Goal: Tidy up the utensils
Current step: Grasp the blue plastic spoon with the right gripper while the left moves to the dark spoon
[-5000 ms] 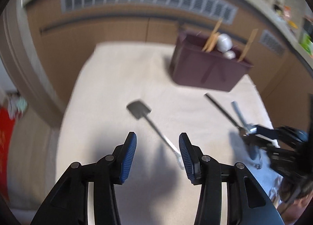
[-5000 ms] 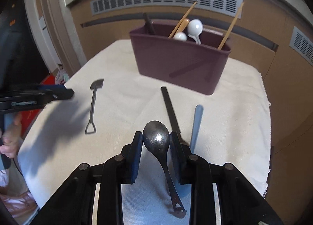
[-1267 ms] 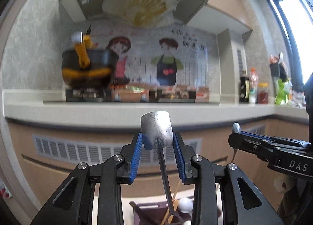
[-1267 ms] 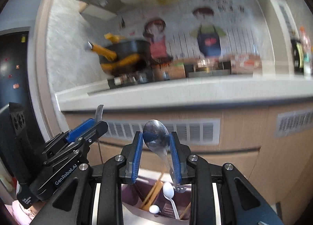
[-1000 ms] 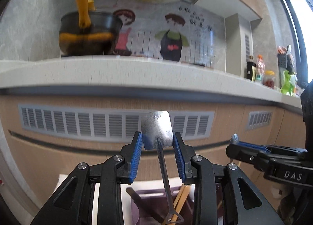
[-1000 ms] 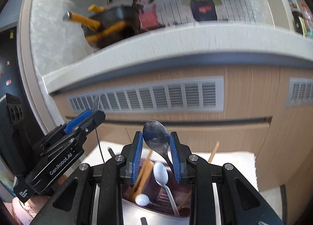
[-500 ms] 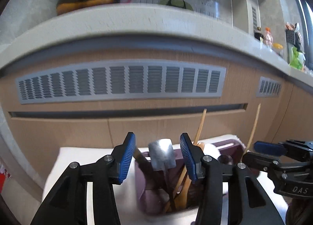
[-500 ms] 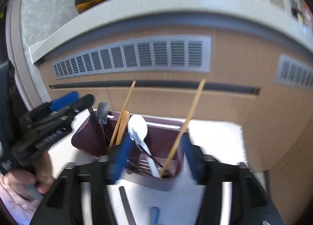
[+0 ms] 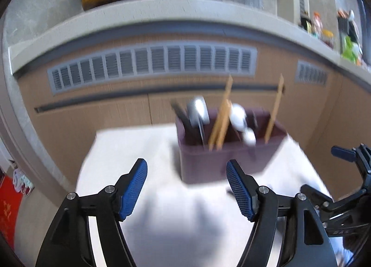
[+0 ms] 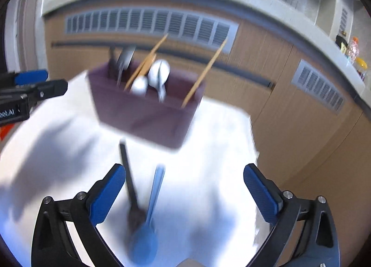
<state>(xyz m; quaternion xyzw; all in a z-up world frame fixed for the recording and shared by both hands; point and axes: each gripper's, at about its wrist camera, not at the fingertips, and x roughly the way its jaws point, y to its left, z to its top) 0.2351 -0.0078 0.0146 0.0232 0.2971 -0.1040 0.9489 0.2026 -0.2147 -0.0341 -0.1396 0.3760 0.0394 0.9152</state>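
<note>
A maroon utensil bin [image 9: 229, 158] [image 10: 143, 114] stands at the back of the white cloth. It holds a small metal spatula [image 9: 199, 111], white spoons [image 10: 158, 73], wooden chopsticks [image 9: 274, 109] and a dark utensil. My left gripper [image 9: 186, 179] hovers in front of the bin, its jaws opening with nothing between them. My right gripper [image 10: 184, 188] hangs lower over the cloth, jaws opening wide and empty. Below it lie a blue spoon [image 10: 148, 227] and a black-handled utensil [image 10: 129, 181], side by side and blurred.
The white cloth [image 9: 143, 151] covers a small table that ends close behind the bin and at the right [image 10: 252, 128]. Wooden cabinet fronts with grey vents [image 9: 153, 63] rise behind. The right gripper shows at the edge of the left wrist view [image 9: 347, 174].
Both grippers let go of their utensils over the bin, the spatula and the metal spoon, then spread their jaws and dropped back toward the table. Now the spatula stands in the bin.
</note>
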